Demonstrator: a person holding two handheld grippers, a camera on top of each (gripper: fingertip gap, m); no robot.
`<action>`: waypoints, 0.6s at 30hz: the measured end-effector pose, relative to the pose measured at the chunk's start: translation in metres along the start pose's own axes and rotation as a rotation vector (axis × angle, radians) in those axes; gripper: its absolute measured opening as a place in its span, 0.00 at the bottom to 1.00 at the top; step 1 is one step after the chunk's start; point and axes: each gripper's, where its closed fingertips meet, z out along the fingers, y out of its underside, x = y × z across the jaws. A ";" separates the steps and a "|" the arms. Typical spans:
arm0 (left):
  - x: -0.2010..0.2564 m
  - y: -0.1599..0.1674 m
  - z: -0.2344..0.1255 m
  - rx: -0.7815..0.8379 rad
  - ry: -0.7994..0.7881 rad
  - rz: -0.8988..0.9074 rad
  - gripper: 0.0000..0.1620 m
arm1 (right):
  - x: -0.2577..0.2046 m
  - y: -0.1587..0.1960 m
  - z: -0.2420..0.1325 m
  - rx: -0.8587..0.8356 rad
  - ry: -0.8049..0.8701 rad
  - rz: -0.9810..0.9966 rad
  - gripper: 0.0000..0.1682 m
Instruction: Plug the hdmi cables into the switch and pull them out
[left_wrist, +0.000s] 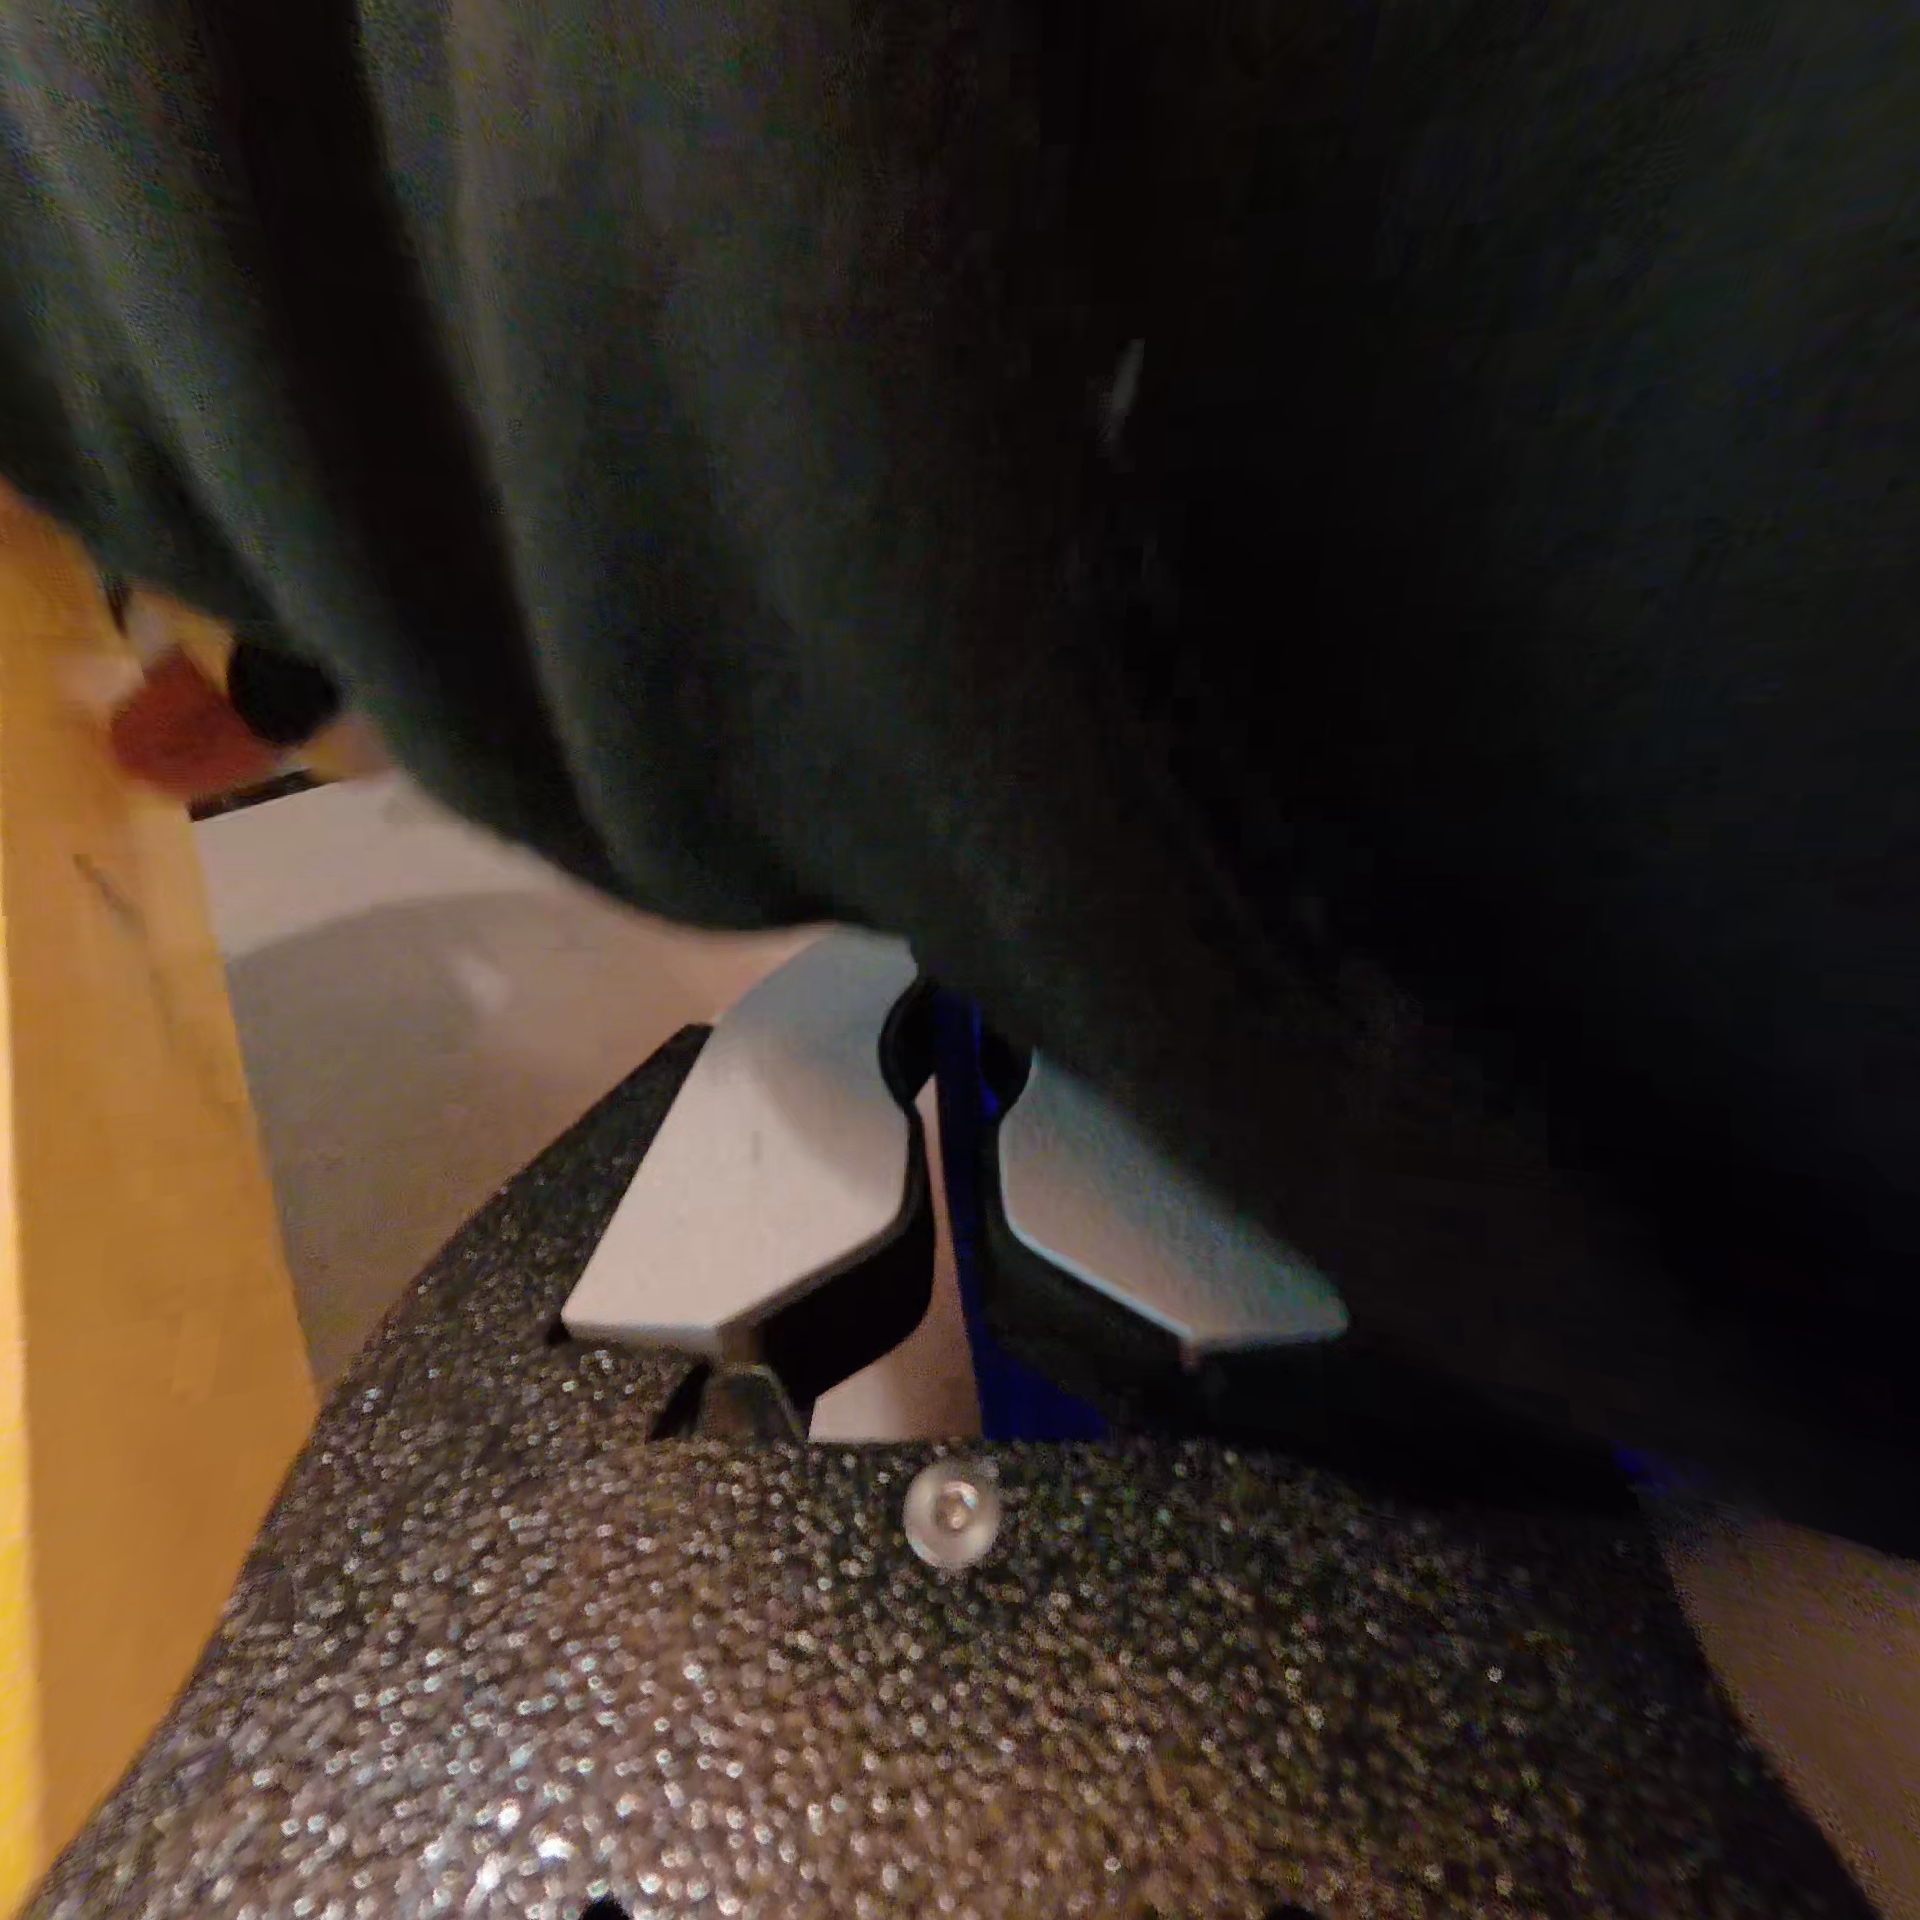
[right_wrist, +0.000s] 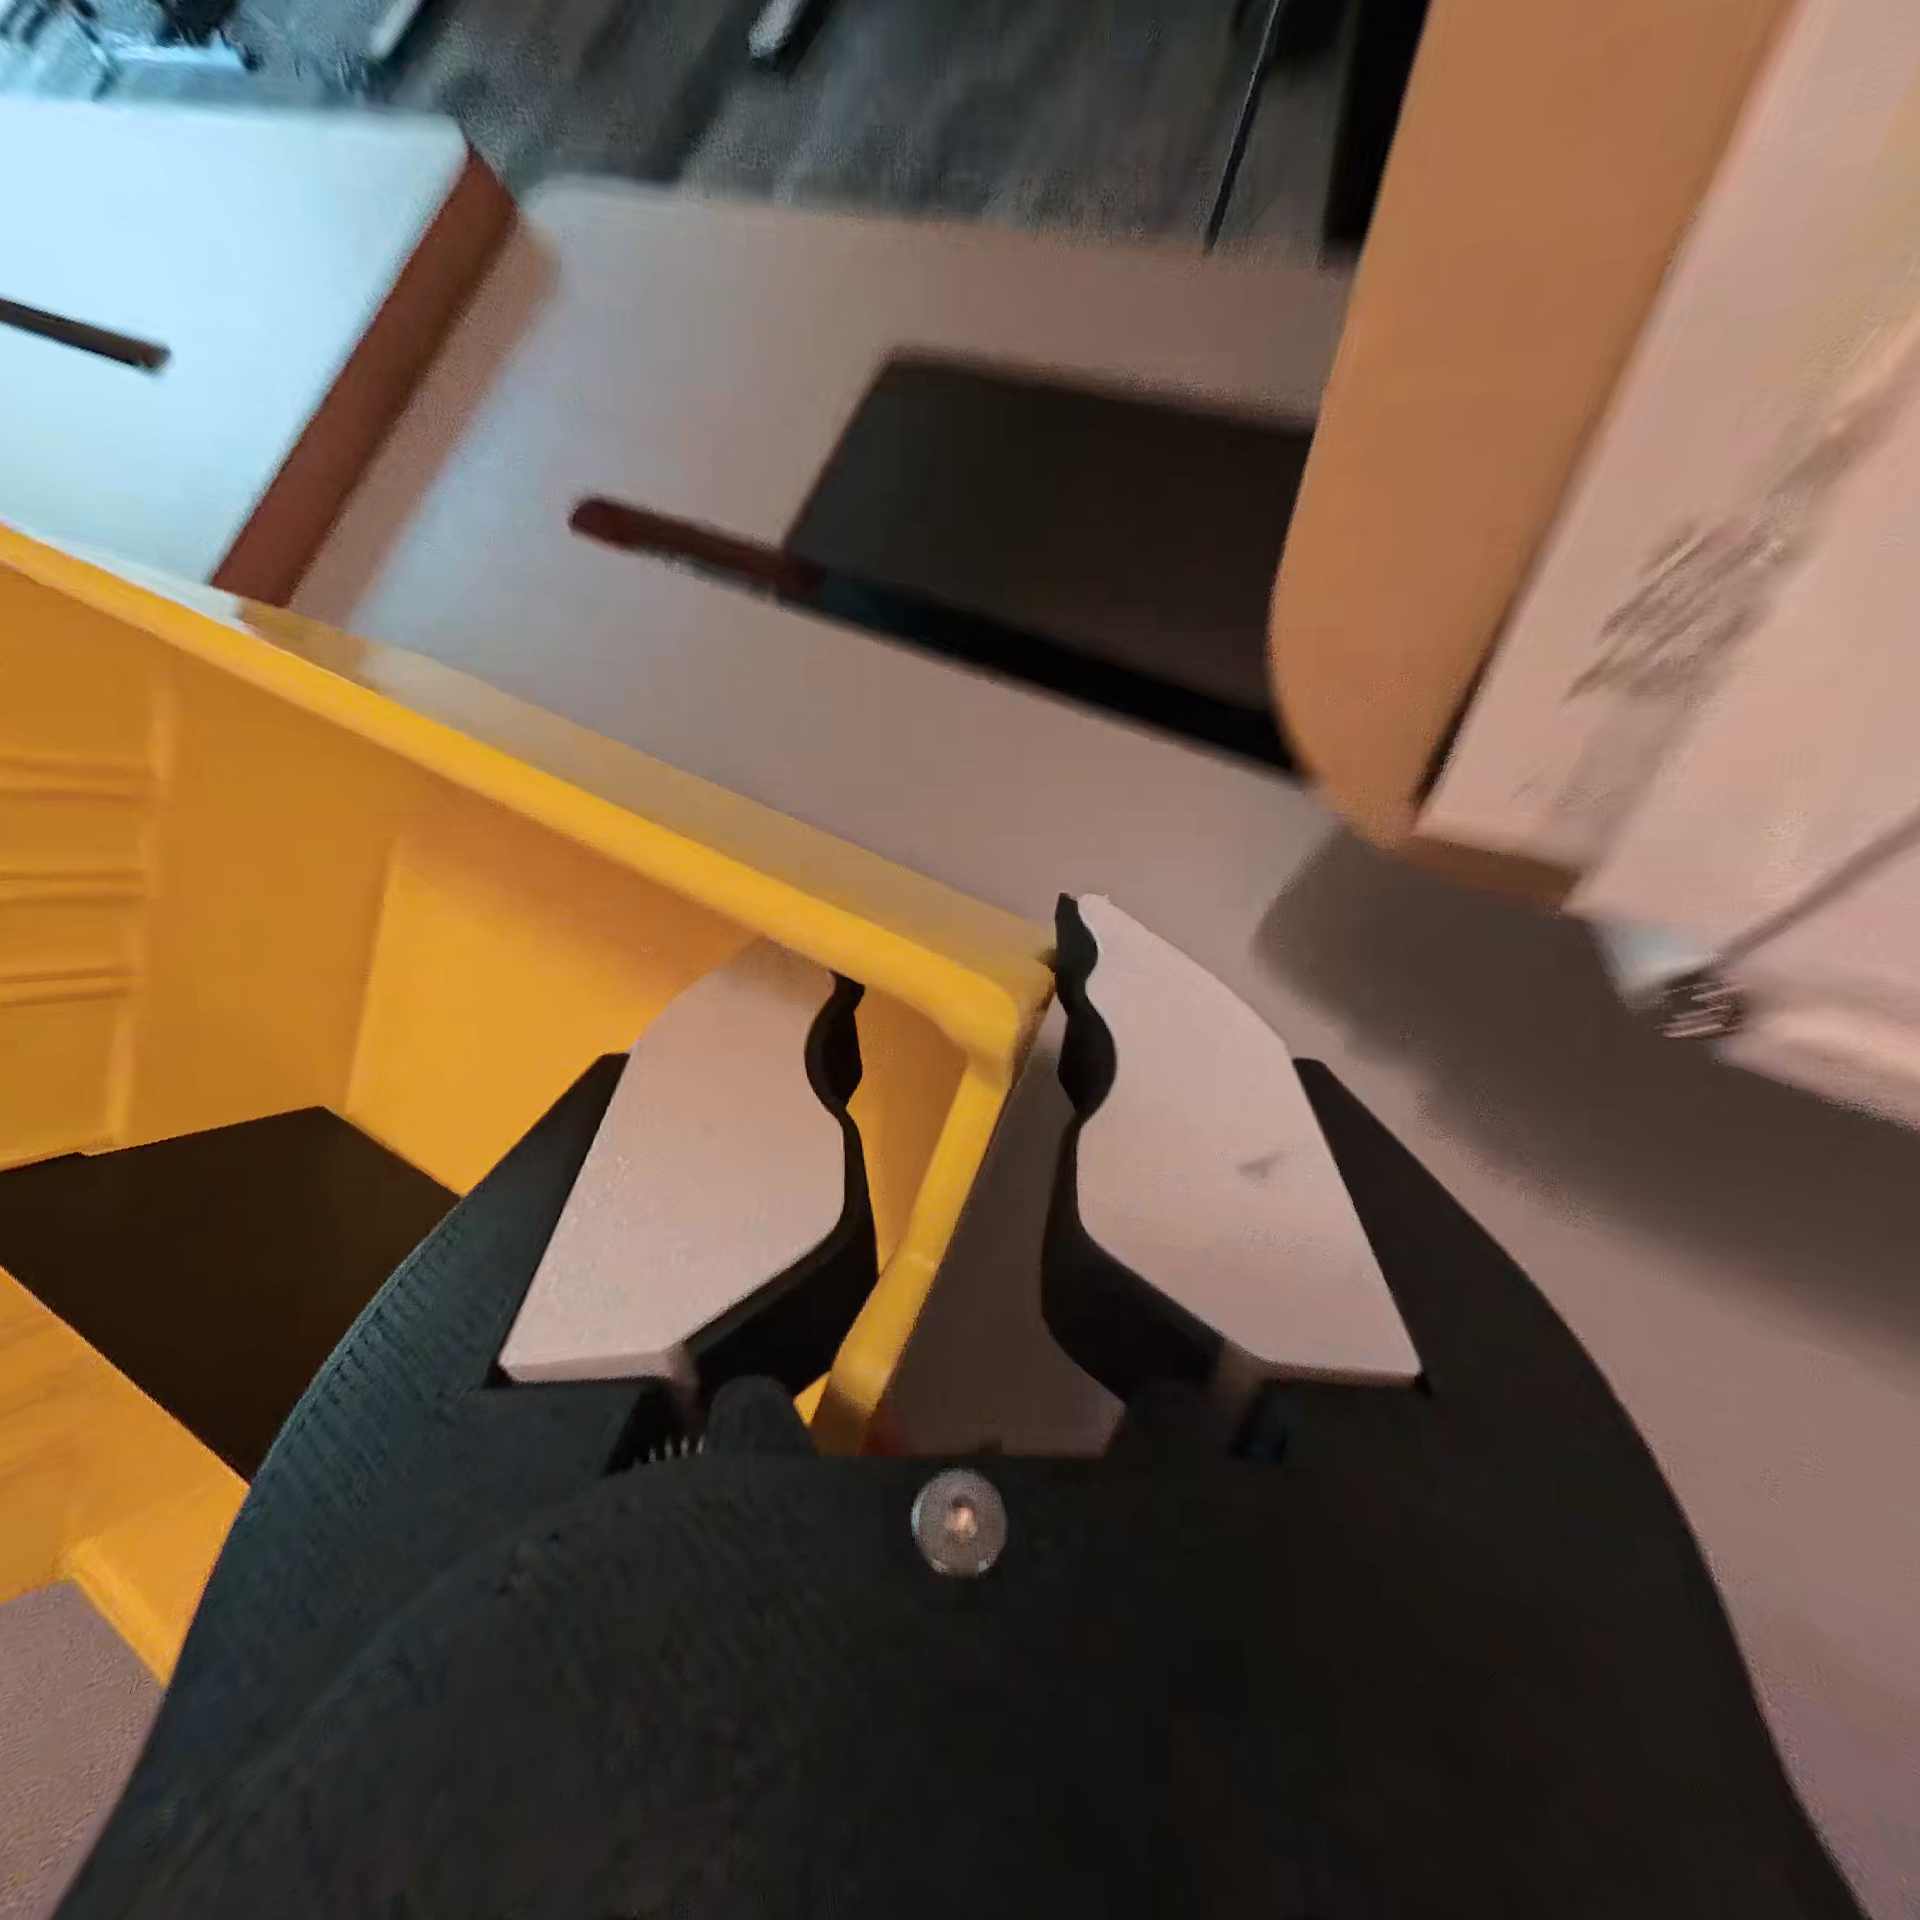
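No HDMI cable or switch can be made out in either view. In the right wrist view my right gripper (right_wrist: 961, 997) straddles the corner wall of a yellow plastic bin (right_wrist: 623, 810), one finger inside and one outside, closed on the rim. A dark flat shape (right_wrist: 208, 1247) lies inside the bin. In the left wrist view my left gripper (left_wrist: 961, 1039) is closed on a thin blue edge (left_wrist: 987, 1299) that stands between its grey fingers (left_wrist: 769, 1143). Dark cloth (left_wrist: 1039, 468) hangs over the fingertips and hides what lies beyond.
A pale tabletop (right_wrist: 779, 675) carries a flat black rectangle (right_wrist: 1039, 520) and a thin brown stick (right_wrist: 675, 540). A tan cardboard box (right_wrist: 1610, 468) stands close on the right. A yellow surface (left_wrist: 94, 1039) fills the left edge of the left wrist view.
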 end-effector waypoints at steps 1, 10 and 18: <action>0.000 0.000 0.000 -0.002 0.000 0.004 0.01 | 0.002 -0.018 -0.016 0.035 0.018 -0.034 0.21; -0.017 0.003 -0.002 -0.026 0.010 0.071 0.02 | 0.075 -0.144 -0.228 0.352 0.007 -0.001 0.21; -0.096 0.011 -0.025 -0.059 0.005 -0.024 0.02 | 0.227 -0.082 -0.405 0.402 0.047 0.110 0.20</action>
